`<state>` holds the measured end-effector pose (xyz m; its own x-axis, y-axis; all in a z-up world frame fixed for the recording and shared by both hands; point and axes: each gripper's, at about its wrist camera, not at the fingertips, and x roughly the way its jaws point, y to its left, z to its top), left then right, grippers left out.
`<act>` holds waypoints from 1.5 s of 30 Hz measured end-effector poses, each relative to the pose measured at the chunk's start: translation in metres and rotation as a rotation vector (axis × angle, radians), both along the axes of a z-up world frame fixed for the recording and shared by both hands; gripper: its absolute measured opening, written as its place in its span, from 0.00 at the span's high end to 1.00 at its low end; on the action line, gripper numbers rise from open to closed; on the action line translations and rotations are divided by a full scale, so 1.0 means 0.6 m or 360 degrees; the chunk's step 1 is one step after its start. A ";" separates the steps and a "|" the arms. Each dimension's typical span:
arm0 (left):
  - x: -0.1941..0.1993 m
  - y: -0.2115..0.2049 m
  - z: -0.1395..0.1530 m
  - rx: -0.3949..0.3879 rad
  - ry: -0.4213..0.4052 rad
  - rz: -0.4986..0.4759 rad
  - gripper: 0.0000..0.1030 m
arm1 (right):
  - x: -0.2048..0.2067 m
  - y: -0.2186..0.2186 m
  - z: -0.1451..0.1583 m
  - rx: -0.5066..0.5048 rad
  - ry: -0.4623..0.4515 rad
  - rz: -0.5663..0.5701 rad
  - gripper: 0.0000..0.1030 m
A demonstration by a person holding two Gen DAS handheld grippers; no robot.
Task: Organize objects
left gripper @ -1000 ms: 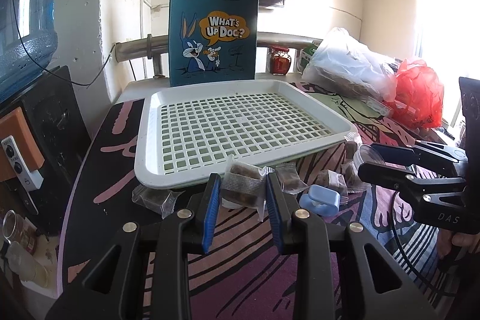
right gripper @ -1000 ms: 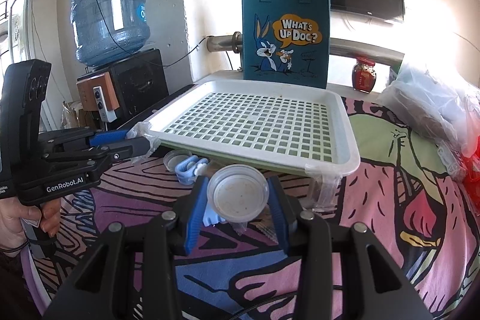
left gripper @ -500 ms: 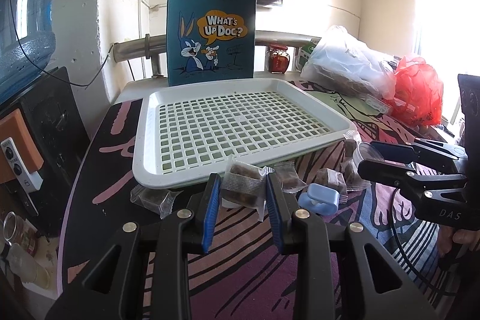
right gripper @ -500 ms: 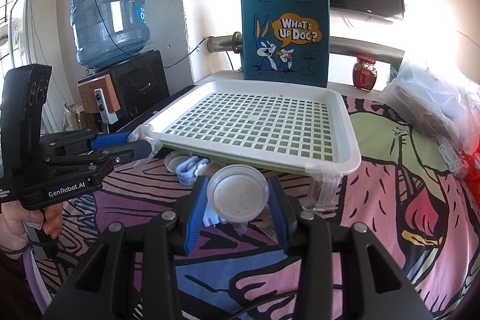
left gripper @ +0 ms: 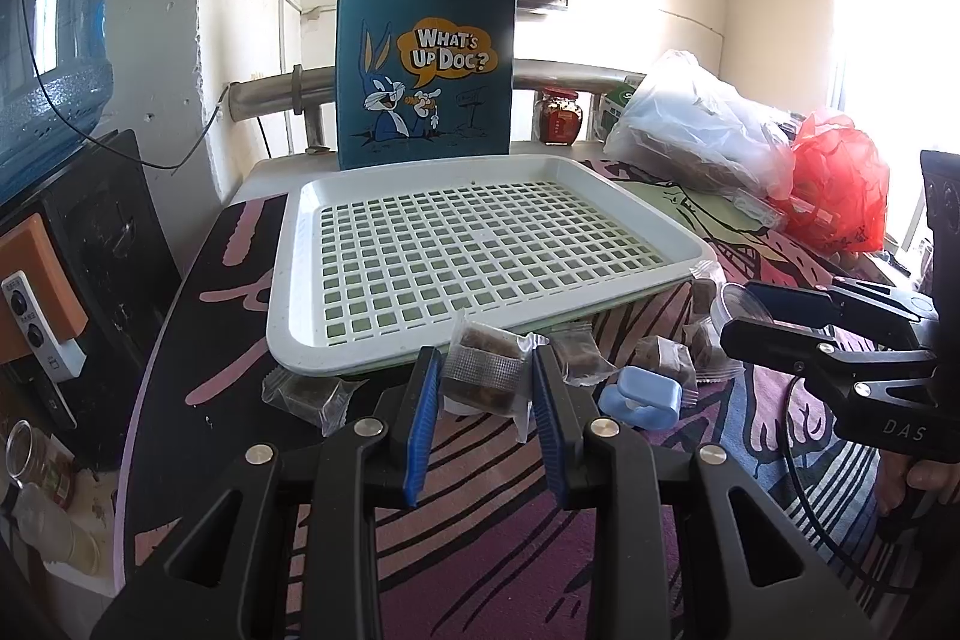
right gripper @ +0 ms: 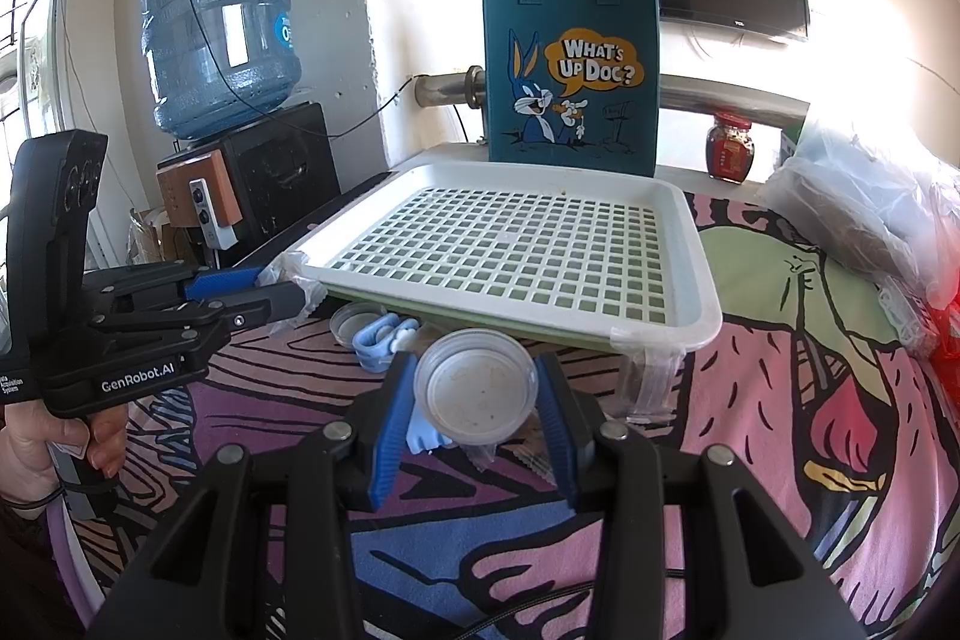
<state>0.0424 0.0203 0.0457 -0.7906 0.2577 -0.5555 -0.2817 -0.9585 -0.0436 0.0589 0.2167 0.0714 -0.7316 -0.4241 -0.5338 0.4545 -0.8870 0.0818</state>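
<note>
1. A table (right gripper: 780, 400) covered by a cloth with a bold cartoon print in pink, purple, green and black was seen under everything.
2. One large blue translucent water bottle (right gripper: 216, 34), ribbed and dimpled, stood inverted on a black dispenser; its green label carried Chinese characters.
3. One white plastic tray (left gripper: 288, 292) – rectangular, with rounded corners and a square-grid perforated floor – was set in the middle of the table, empty, its near edge raised over small items.
4. One teal felt tote bag (left gripper: 426, 58) with two handles was stood upright just behind the tray; "WHAT'S UP DOC?" was printed in a yellow speech bubble beside a cartoon rabbit.
5. Two crinkled plastic bags lay at the far right – one clear (left gripper: 696, 130), one red (left gripper: 840, 184).
6. The left gripper (left gripper: 486, 382), black with blue ribbed pads, was closed narrowly on one clear-wrapped brown snack packet (left gripper: 483, 370), held just in front of the tray's near edge. "GenRobot.AI" could be read on its body in the right wrist view.
7. The right gripper (right gripper: 474, 394) was closed on one round, translucent plastic lid (right gripper: 474, 388), tilted face-up, near the tray's front edge. "DAS" was legible on its side.
8. One red-lidded glass jar (right gripper: 729, 148) stood behind the tray.
9. At least four more wrapped brown packets (left gripper: 312, 394) and one pale blue plastic clip (left gripper: 642, 394) lay on the cloth by the tray.
</note>
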 end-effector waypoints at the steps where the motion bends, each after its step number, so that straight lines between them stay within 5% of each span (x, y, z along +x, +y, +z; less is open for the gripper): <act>1: 0.000 0.000 0.000 0.0000 0.0000 0.0000 0.72 | 0.000 0.000 0.000 0.0000 0.0000 0.0000 0.62; 45: 0.000 0.001 0.000 0.0000 -0.0001 -0.0013 0.72 | -0.001 -0.002 0.003 0.0000 -0.0008 0.0008 0.62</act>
<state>0.0426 0.0211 0.0455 -0.7881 0.2639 -0.5561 -0.2893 -0.9562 -0.0438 0.0583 0.2156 0.0733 -0.7267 -0.4279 -0.5374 0.4588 -0.8846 0.0838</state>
